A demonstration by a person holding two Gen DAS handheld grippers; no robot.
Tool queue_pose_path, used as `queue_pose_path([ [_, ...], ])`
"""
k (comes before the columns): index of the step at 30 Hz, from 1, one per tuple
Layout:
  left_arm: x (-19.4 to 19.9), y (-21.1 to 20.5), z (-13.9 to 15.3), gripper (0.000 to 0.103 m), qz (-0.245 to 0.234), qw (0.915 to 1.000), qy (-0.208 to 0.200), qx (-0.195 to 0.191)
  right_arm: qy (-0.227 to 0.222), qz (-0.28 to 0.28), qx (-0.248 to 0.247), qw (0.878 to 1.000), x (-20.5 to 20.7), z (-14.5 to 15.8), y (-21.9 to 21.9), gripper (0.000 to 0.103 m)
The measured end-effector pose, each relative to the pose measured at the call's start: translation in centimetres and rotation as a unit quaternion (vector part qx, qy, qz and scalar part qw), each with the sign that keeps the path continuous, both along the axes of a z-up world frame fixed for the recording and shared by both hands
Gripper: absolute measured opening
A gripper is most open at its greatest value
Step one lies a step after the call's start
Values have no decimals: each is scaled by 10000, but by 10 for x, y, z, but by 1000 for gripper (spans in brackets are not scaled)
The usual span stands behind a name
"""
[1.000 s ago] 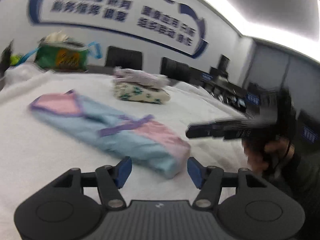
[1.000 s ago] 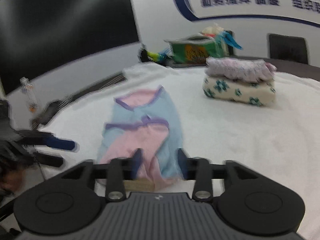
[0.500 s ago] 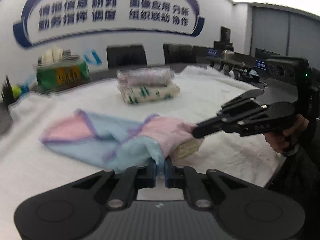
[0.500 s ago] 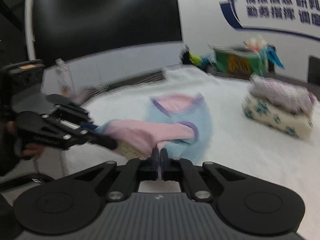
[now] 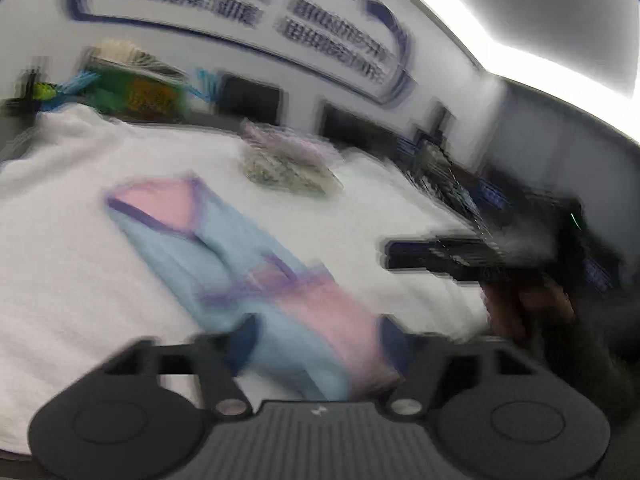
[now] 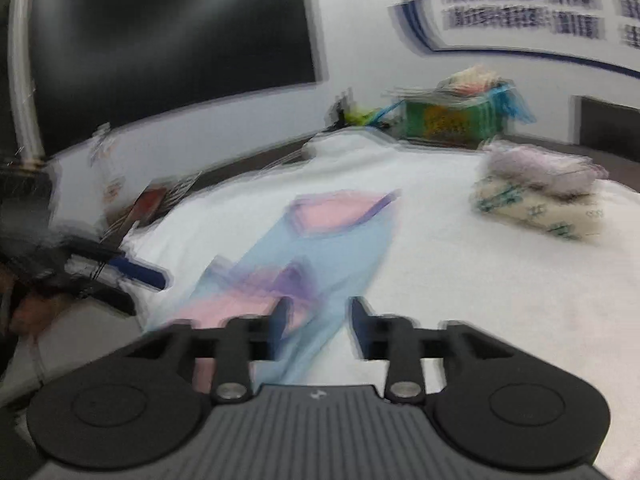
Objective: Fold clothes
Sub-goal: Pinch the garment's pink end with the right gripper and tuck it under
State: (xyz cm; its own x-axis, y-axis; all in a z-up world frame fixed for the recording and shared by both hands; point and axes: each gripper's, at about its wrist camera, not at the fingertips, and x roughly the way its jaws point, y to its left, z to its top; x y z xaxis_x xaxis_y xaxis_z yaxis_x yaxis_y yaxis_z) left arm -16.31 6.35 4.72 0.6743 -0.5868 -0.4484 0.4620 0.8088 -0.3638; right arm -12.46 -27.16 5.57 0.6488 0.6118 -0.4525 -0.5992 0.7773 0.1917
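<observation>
A soft white cloth (image 5: 60, 280) covers the bench, and the white wall behind has blue writing (image 5: 320, 24) too blurry to read, with a big black screen (image 6: 168, 48) on the left. The pink and blue garment (image 5: 240, 264) lies flat in the middle of the cloth, with a green box (image 6: 452, 120) and a stack of folded clothes (image 6: 536, 196) farther back. The left tool (image 5: 316, 340) and the right tool (image 6: 318, 320) are both opening, with the garment's near end between their jaws but not pinched.
</observation>
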Motion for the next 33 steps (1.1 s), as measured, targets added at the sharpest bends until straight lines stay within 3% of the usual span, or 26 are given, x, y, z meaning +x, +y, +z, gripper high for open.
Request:
queue_pose_path([
  [3,16,-9,-7,74,363,9993,107,40,208,-351,446,9982,19,-1,2,45],
  [8,24,-11,-19,73,411,9980,474,-84,404,-303,216,9985,31,-16,29,44],
  [11,29,-11,-24,73,466,9969,612,-159,417,-192,334,9984,32,-14,29,45],
  [13,33,-14,-23,53,511,9950,856,-81,668,-141,347,9971,41,-17,34,45],
  [17,23,-12,-22,50,576,9947,853,-53,985,107,206,9949,38,-25,44,44],
  [18,21,-12,-21,43,527,9955,788,-78,980,225,225,9947,33,-25,44,44],
  [19,21,-13,-22,16,503,9958,757,-113,997,323,250,9942,31,-25,44,38],
  [20,23,-13,-23,0,500,9959,742,-148,1054,409,229,9933,30,-27,47,28],
  [21,24,-14,-23,1,496,9960,727,-183,1094,490,117,9927,31,-30,54,5],
  [23,27,-14,-19,0,448,9972,526,-291,914,475,-140,9946,30,-30,66,3],
  [25,33,-9,-11,0,337,9972,284,-597,685,454,-91,9966,30,-21,67,2],
  [29,57,-7,-13,2,753,9942,154,-754,222,302,128,9992,37,1,64,2],
  [30,64,-7,-17,18,800,9936,284,-749,181,207,87,9996,44,-2,67,3],
  [31,71,-7,-23,43,813,9928,490,-730,143,110,44,9998,50,-5,70,9],
  [32,75,-6,-29,54,844,9913,690,-739,245,78,-106,9996,59,-13,75,13],
  [33,73,-2,-32,60,909,9896,774,-805,333,39,-253,9991,65,-18,77,26],
])
